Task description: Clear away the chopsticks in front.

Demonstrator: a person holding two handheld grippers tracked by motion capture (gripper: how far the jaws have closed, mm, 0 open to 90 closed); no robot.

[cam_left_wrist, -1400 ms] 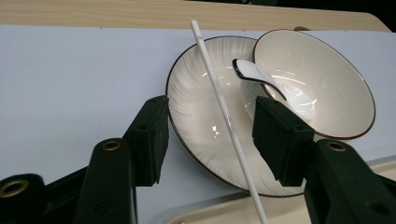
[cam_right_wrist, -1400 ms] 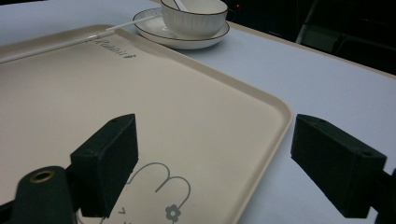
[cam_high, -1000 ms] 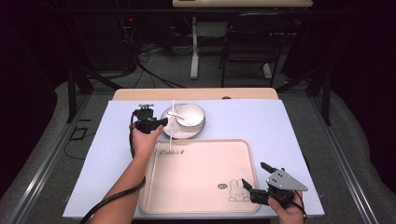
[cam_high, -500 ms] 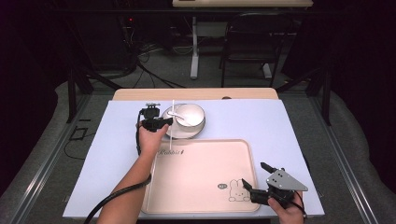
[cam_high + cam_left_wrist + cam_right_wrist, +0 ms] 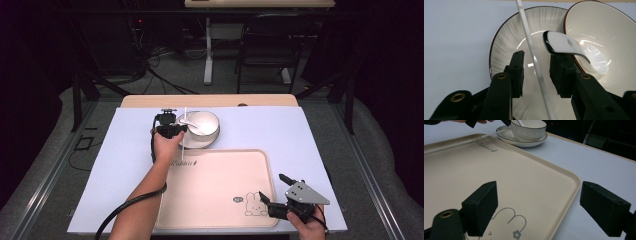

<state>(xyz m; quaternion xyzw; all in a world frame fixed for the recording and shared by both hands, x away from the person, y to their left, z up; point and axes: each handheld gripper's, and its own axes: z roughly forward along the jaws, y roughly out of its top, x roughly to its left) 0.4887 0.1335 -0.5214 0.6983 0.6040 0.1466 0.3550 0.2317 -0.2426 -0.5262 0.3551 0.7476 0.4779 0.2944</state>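
Over the ribbed white saucer [image 5: 506, 42], the left claw [image 5: 536, 72] straddles a thin white chopstick [image 5: 534, 60].
Its jaws have just been closing, pads not yet touching (right claw [image 5: 539, 207] gapes wide over the beige tray [image 5: 529, 175]).

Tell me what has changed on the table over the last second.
The left gripper moved right, toward the plate, and its fingers have been closing around the white chopstick, with a gap still showing on each side. The right gripper, tray, bowl and spoon stayed as they were.
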